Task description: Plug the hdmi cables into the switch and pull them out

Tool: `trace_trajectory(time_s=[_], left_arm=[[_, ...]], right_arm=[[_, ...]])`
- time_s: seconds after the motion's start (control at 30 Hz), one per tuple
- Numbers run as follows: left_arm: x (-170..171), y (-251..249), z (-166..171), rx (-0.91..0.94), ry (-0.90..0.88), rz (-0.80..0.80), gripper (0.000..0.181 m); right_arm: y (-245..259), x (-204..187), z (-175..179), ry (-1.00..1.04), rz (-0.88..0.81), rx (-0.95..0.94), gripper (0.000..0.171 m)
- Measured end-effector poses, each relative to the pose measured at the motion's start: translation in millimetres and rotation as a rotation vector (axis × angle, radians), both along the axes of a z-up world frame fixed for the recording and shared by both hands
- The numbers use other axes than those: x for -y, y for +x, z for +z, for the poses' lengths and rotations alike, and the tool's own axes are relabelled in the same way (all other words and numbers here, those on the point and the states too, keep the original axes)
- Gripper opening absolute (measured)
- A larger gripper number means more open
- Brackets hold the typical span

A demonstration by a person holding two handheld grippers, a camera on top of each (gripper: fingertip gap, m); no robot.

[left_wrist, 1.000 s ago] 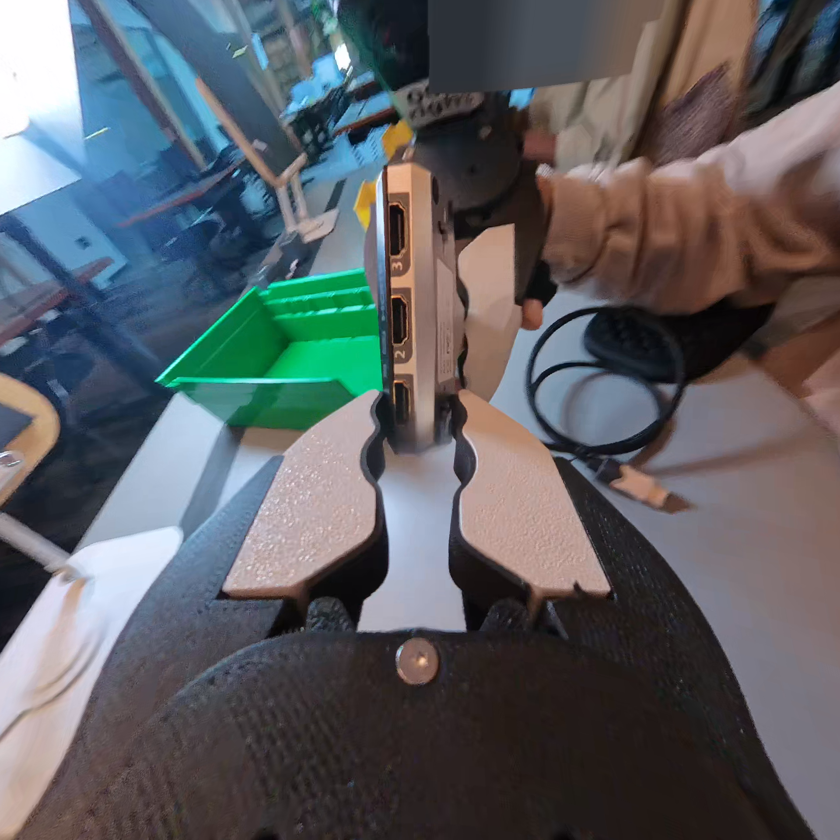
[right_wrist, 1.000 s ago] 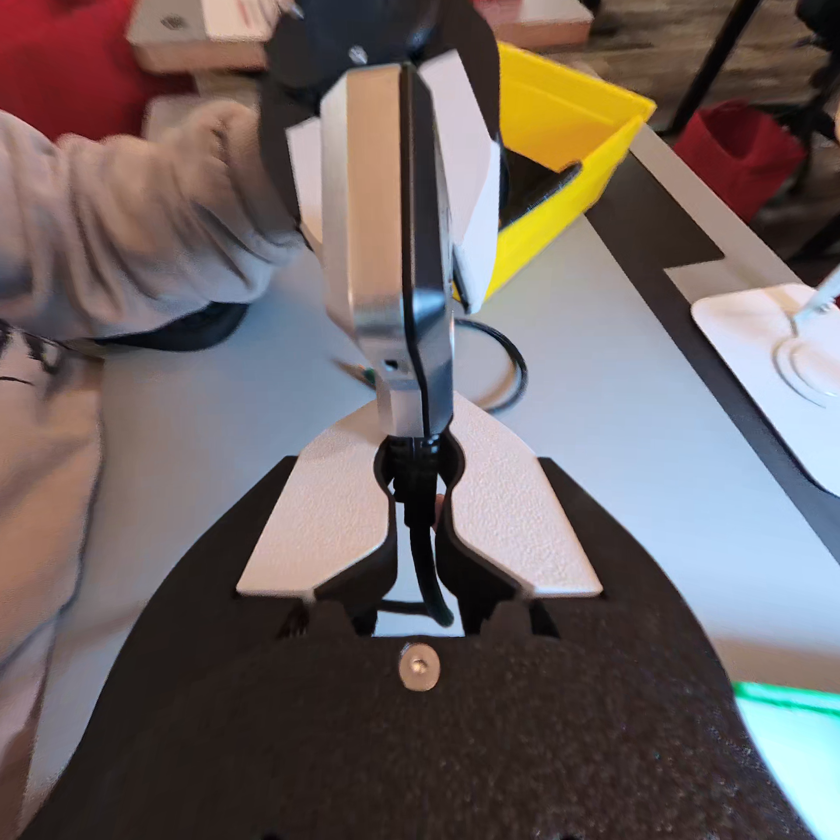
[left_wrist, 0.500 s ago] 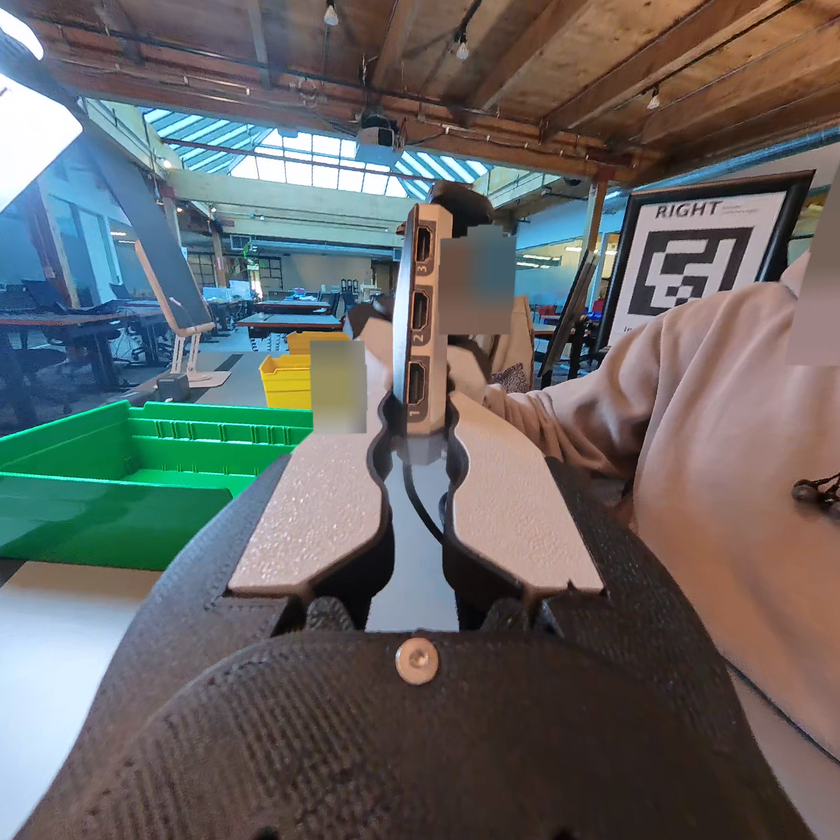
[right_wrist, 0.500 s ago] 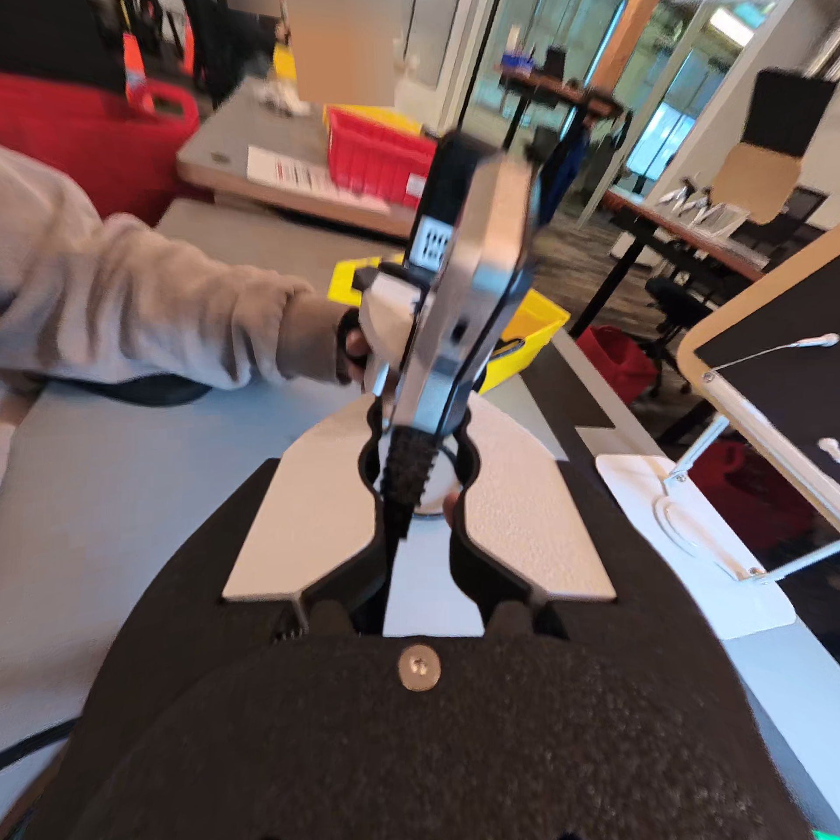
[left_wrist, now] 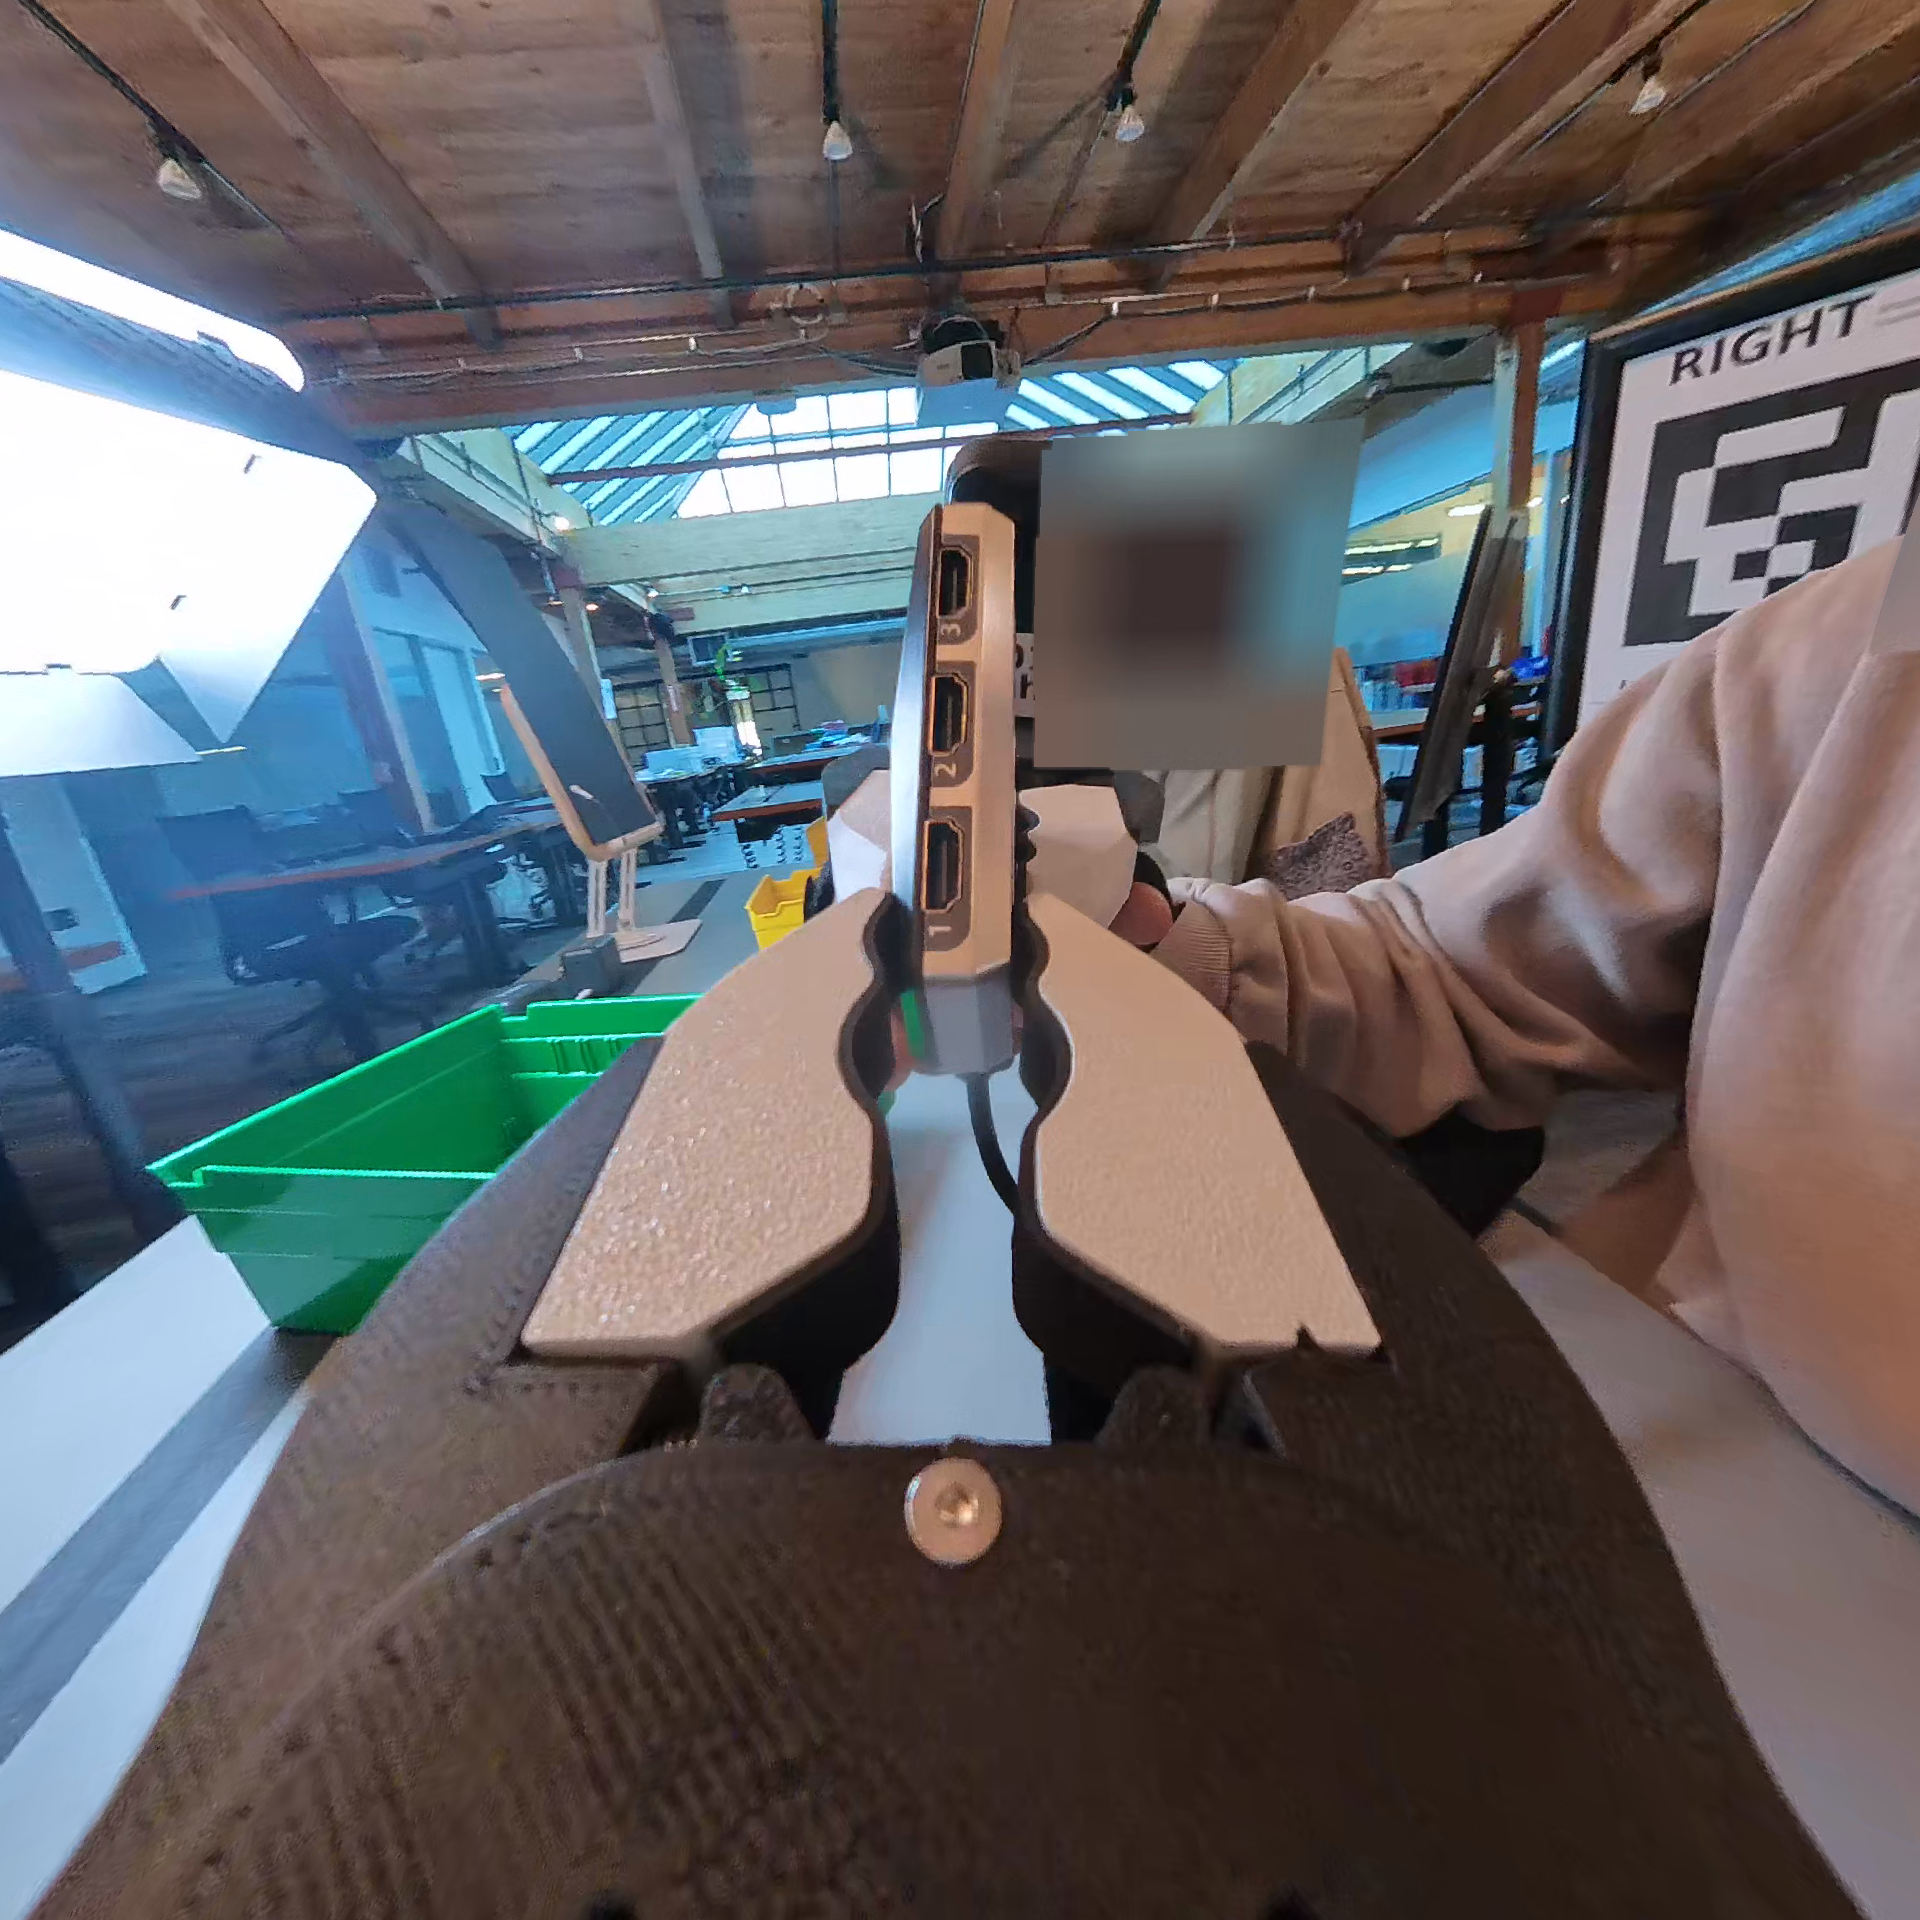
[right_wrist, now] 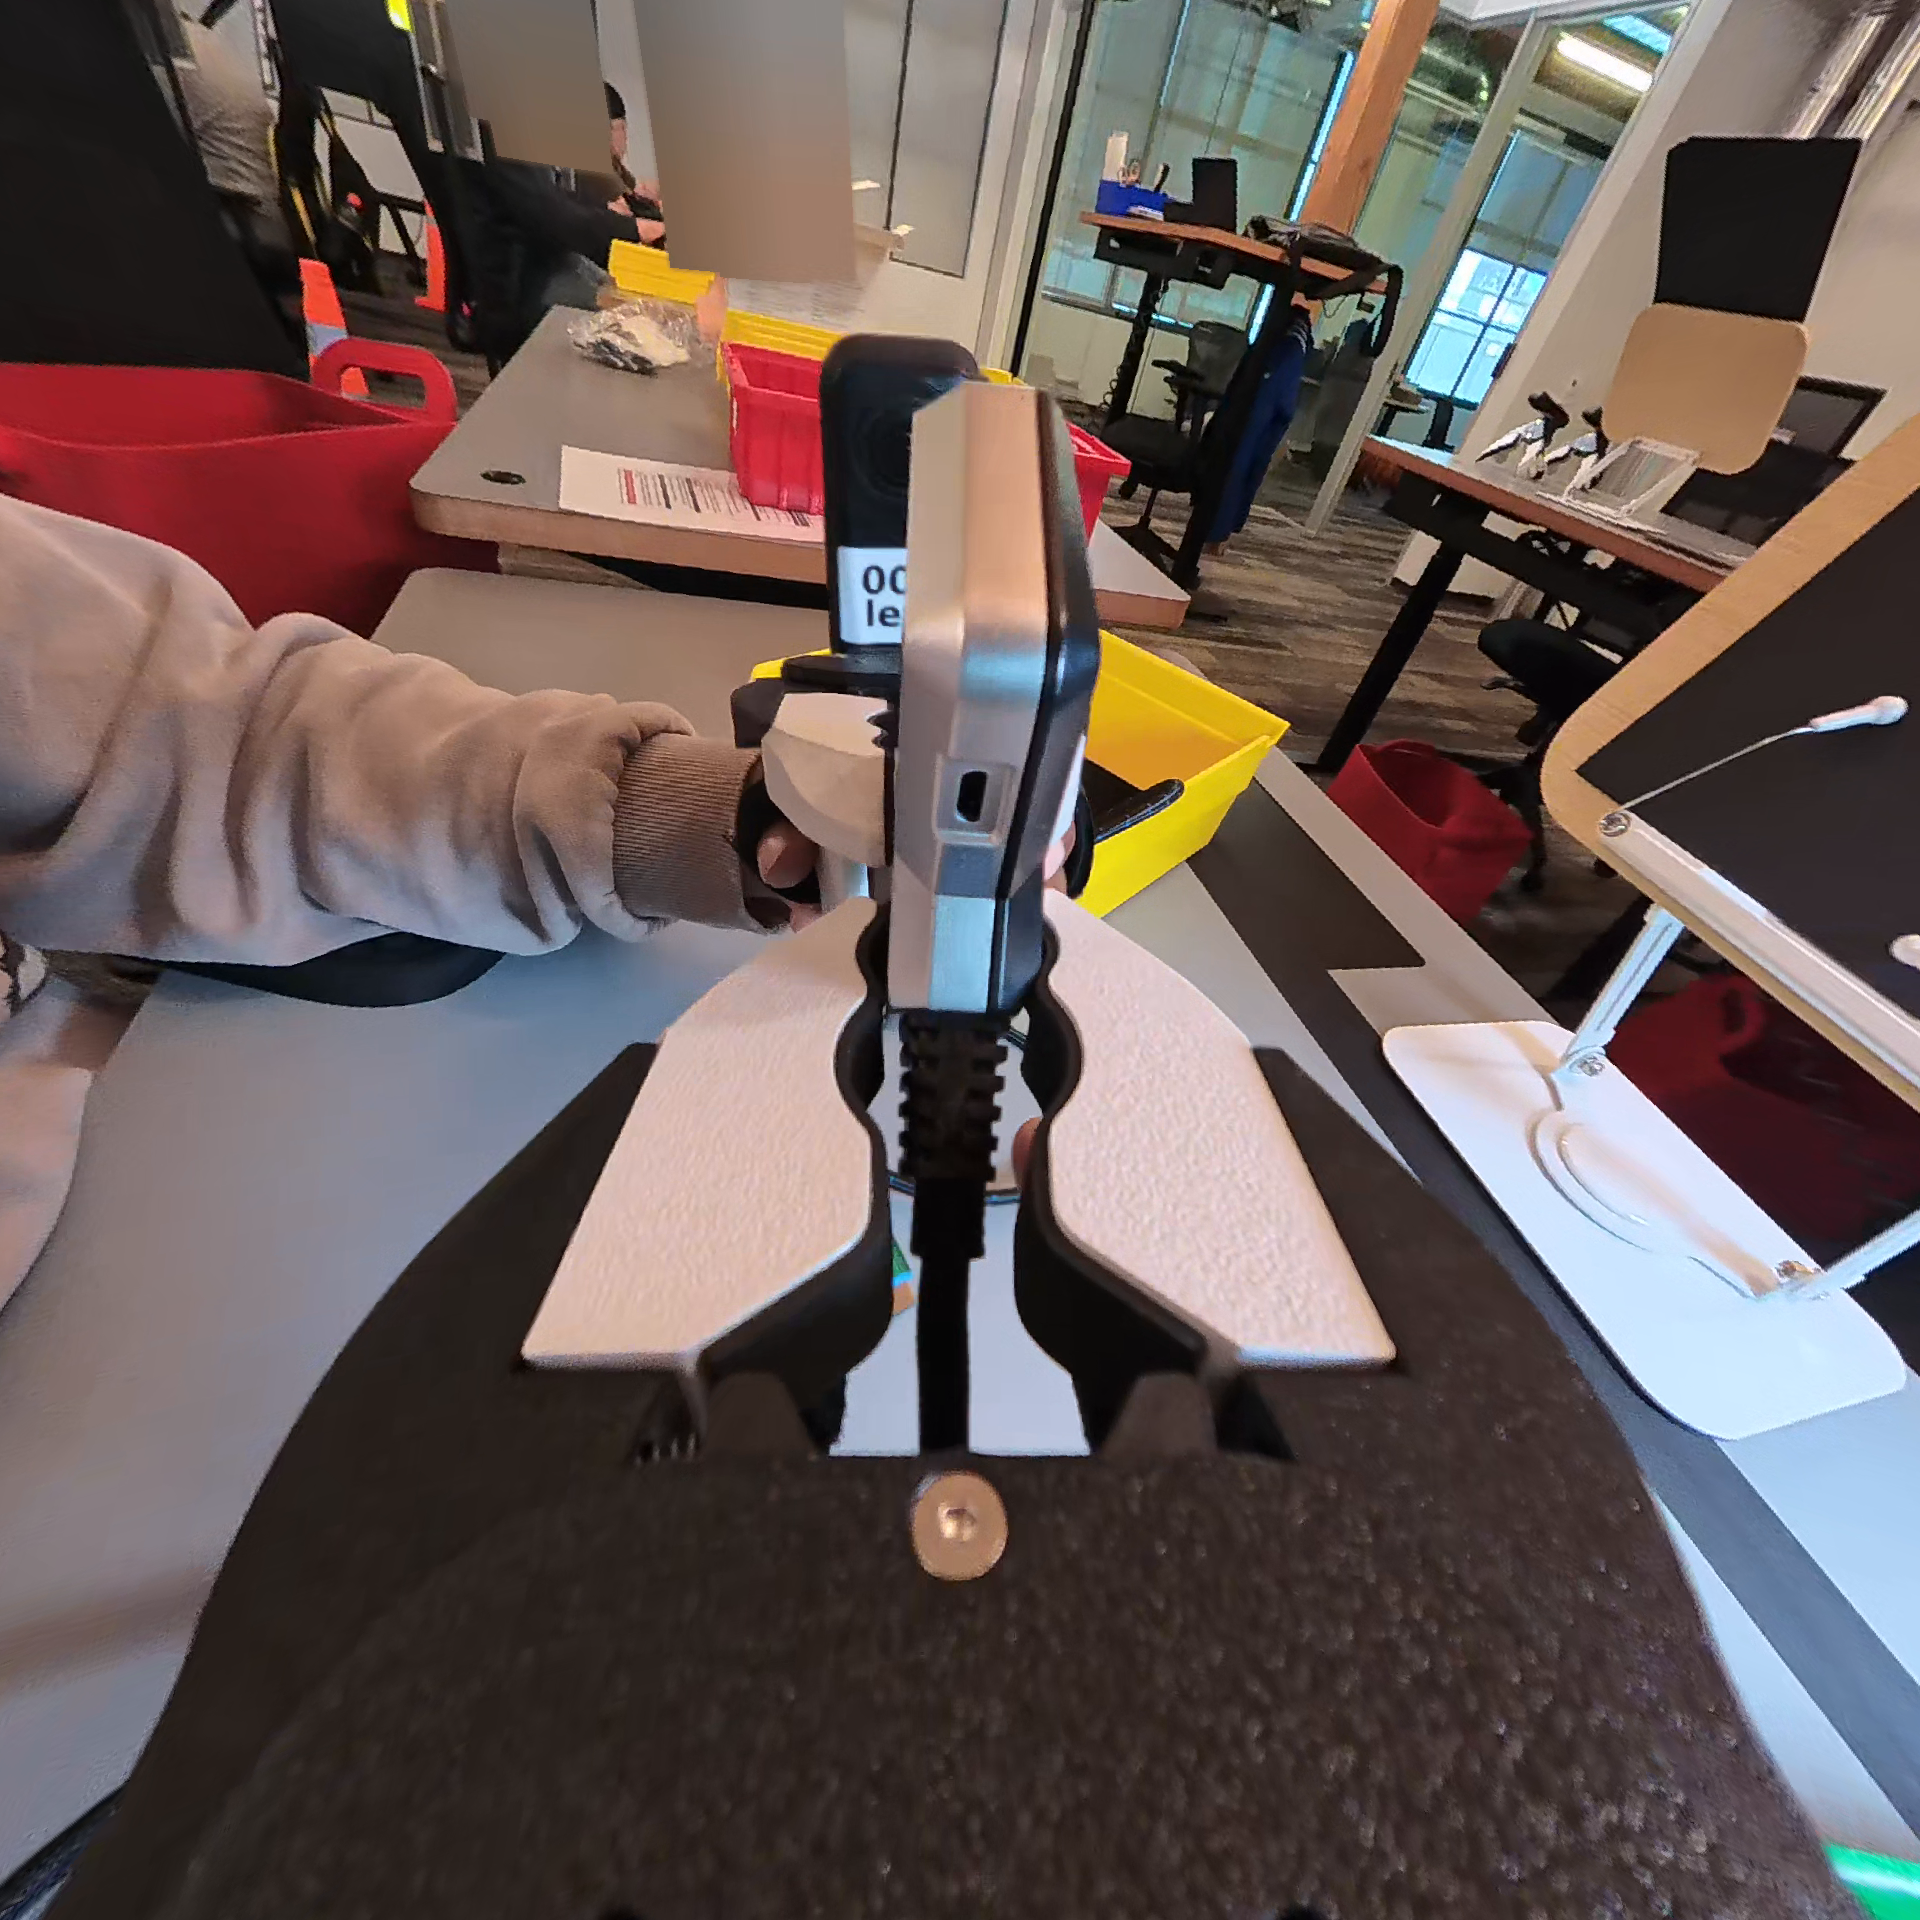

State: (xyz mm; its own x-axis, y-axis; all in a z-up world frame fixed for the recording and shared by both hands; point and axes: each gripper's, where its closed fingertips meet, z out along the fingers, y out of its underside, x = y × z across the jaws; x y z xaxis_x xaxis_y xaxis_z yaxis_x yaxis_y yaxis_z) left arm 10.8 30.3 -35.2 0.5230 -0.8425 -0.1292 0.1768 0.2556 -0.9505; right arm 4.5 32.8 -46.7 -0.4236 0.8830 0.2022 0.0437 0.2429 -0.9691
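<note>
In the left wrist view the left claw [left_wrist: 961,1003] was clamped on the lower end of the switch [left_wrist: 961,769], which stood upright and lifted off the counter [left_wrist: 125,1382]; its narrow edge with three empty ports faced the camera, and a black cable [left_wrist: 992,1143] dropped from its bottom end between the fingers. Just behind the switch a second claw and a hand [left_wrist: 1143,909] in a beige sleeve [left_wrist: 1507,935] were visible; to the left a green bin [left_wrist: 343,1132] sat on the counter, with a yellow bin [left_wrist: 779,904] farther back.

In the right wrist view the right claw [right_wrist: 956,997] was closed on the switch [right_wrist: 987,675] at its bottom end, where the ribbed black cable plug [right_wrist: 951,1122] entered it; the cable ran back between the fingers; the switch was held upright above the counter [right_wrist: 312,1195], one small port on its facing edge. Behind it the other claw also touched the switch, held by a hand [right_wrist: 779,852]; a yellow bin [right_wrist: 1174,769] lay beyond, then a red bin [right_wrist: 774,436] on a far table.
</note>
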Motion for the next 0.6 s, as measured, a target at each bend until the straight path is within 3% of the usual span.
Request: trace_trajectory(time_s=[0.23,0.4,0.6], left_arm=[[-13,-9,-16,-0.197,-0.096,0.123,0.024],[-18,-30,-35,-0.391,-0.233,0.231,0.025],[-1,-36,-141,-0.940,-0.599,0.207,0.034]], right_arm=[[-5,-13,-16,0.133,-0.095,0.079,0.022],[-1,-38,-16,0.121,-0.155,0.074,0.022],[4,-79,-18,0.134,-0.274,0.062,0.022]])
